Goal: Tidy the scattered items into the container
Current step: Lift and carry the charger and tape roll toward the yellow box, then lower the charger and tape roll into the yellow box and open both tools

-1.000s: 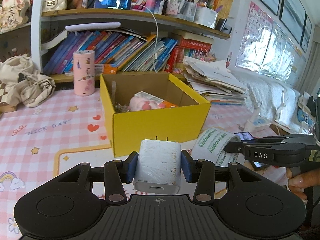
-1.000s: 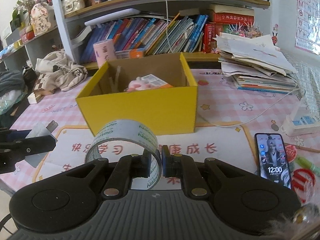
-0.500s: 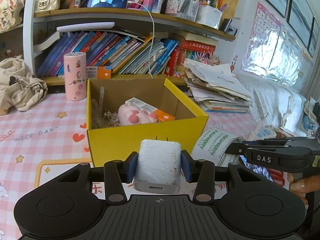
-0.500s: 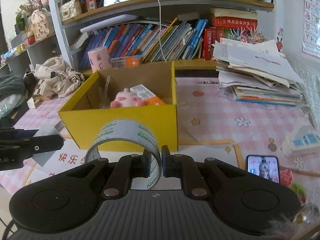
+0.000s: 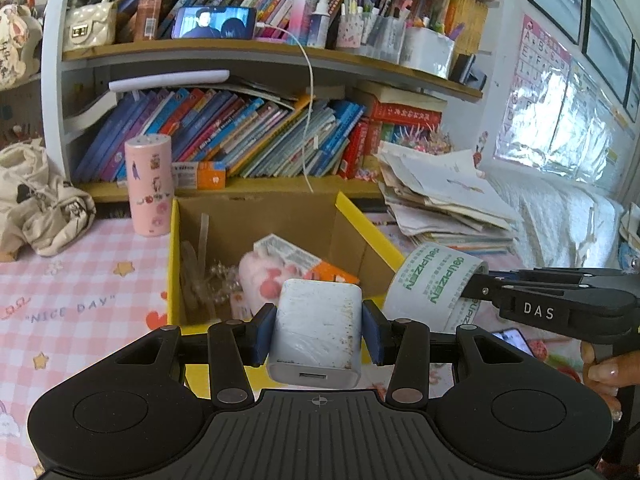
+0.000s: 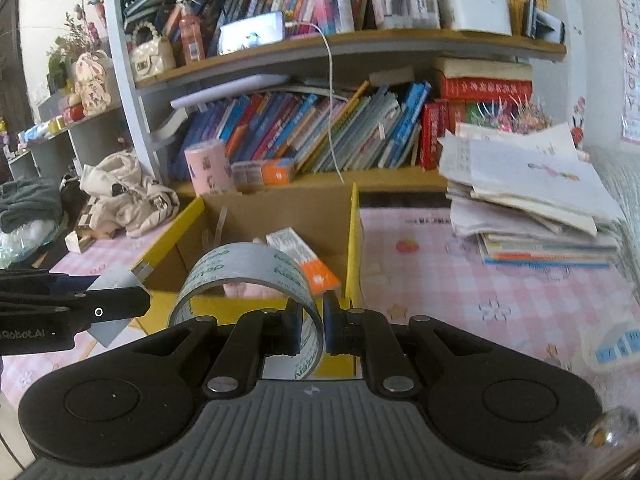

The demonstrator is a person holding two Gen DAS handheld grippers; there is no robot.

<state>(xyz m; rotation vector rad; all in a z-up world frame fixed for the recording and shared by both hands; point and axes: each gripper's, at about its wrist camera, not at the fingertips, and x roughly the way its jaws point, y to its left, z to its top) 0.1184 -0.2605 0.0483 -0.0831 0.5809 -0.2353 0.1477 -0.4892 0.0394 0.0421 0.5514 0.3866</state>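
Observation:
My left gripper (image 5: 318, 330) is shut on a white USB charger (image 5: 316, 334) and holds it above the near wall of the yellow cardboard box (image 5: 173, 264). My right gripper (image 6: 312, 326) is shut on the rim of a roll of clear tape (image 6: 248, 276) printed in green, held over the box's near wall (image 6: 354, 240). The tape roll (image 5: 434, 284) and the right gripper show at the right of the left wrist view. The box holds a pink plush (image 5: 264, 276), an orange-white carton (image 5: 296, 256) and clear plastic bits.
A pink cylinder (image 5: 149, 184) stands behind the box on the pink checked tablecloth (image 5: 76, 280). A beige cloth bag (image 5: 36, 200) lies at the left. A stack of papers and books (image 6: 532, 208) sits at the right. A bookshelf (image 5: 240, 132) rises behind. A phone (image 5: 512, 338) lies under the right gripper.
Both grippers have risen and moved forward toward the box with their items still held. More of the box's inside shows now.

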